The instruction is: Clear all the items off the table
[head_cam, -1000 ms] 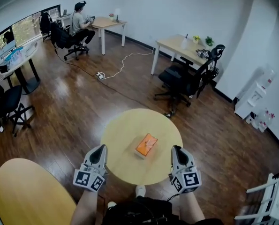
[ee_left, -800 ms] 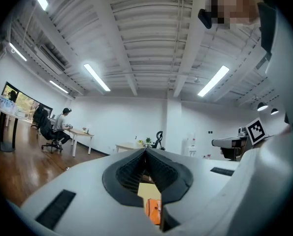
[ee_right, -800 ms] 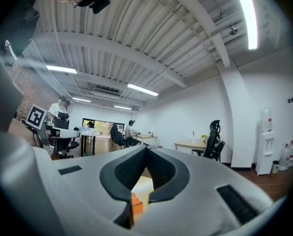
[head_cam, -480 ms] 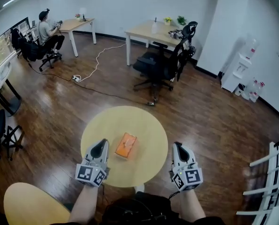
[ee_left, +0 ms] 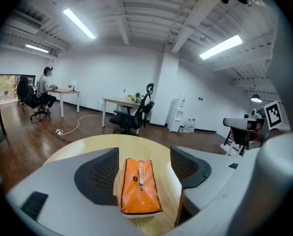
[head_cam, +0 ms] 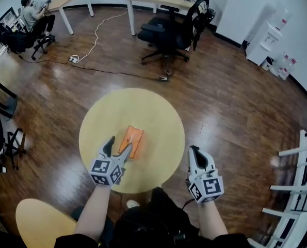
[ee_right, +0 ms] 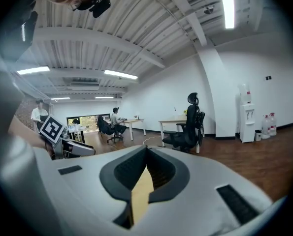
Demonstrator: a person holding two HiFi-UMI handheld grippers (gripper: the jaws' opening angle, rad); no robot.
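The flat orange tissue packet (head_cam: 131, 140) on the round wooden desk (head_cam: 158, 112) points its long axis to 12 o'clock between the just-opening fingers of the nearer left gripper (head_cam: 118, 144), not yet gripped; the right gripper (head_cam: 195, 151) has its fingers closed

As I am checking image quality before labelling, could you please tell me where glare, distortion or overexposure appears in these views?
Head view: fisheye bends straight edges, and light glares off the wood floor. Left gripper view: black vignette corners, blown-out ceiling lights, yet the orange pack is sharp. Right gripper view: same vignette, overexposed strip light.
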